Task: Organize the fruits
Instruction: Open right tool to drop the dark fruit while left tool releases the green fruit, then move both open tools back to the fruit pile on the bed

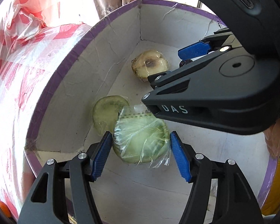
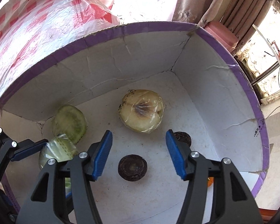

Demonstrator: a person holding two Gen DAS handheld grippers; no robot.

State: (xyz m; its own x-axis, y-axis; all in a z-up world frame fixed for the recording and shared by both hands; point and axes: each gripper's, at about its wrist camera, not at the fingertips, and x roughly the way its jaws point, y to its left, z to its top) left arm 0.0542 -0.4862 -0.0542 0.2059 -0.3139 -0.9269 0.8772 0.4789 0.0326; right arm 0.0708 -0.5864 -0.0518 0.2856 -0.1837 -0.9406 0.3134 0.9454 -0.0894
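Observation:
A white cardboard box with a purple rim holds the fruit. My left gripper is open inside it, its blue pads on either side of a plastic-wrapped green fruit half, also seen in the right wrist view. A second green fruit half leans in the corner. A wrapped yellowish half with a brown core lies on the floor. My right gripper is open above a dark round slice; another dark slice lies beside its right finger.
A red and white checked plastic cloth covers the surface outside the box. Curtains and a pink container stand behind. An orange object shows at the box's near right wall.

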